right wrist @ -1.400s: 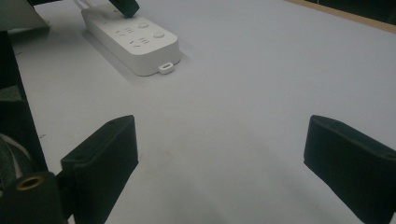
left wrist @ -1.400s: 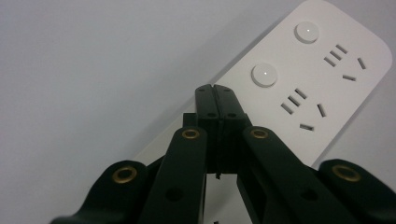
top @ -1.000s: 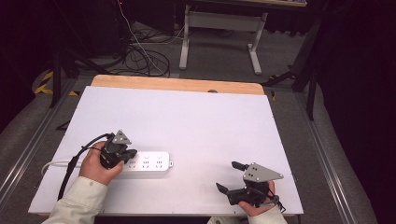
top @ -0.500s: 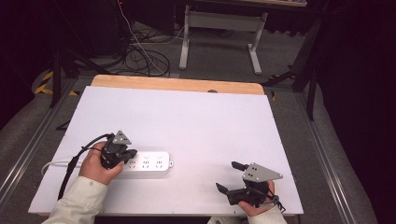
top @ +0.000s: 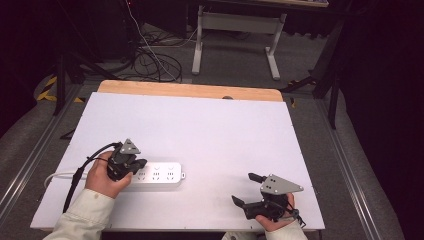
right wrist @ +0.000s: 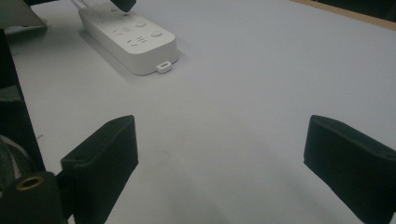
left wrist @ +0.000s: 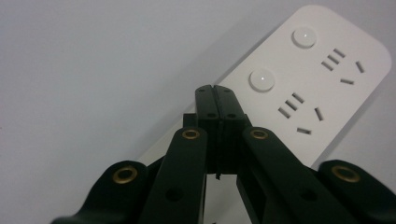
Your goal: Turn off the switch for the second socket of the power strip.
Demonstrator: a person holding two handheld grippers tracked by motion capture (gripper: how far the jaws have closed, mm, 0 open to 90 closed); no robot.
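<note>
**Left gripper pressing on the power strip, right gripper waiting open**

Nothing is shifting between the earlier high views and this one: both hands and the power strip (top: 155,174) are keeping their places. The strip is lying flat near the counter's (top: 210,130) front-left corner, its long side running along the front edge, with its white cord trailing off toward the left edge.

The left gripper (top: 134,168) is coming down on the strip's left end with its jaws closed tight against each other, nothing between them; in the left gripper view its tips (left wrist: 215,93) are sitting on the strip's (left wrist: 322,84) top face just beside a round button, though whether they are actually pressing it is hard to tell.

The right gripper (top: 246,189) is hovering near the front-right corner, well apart from the strip, its jaws standing wide and holding nothing.

The strip's left end is being hidden by the left gripper and hand (top: 104,176). The right hand (top: 277,224) is being cut off by the bottom of the high view.
</note>
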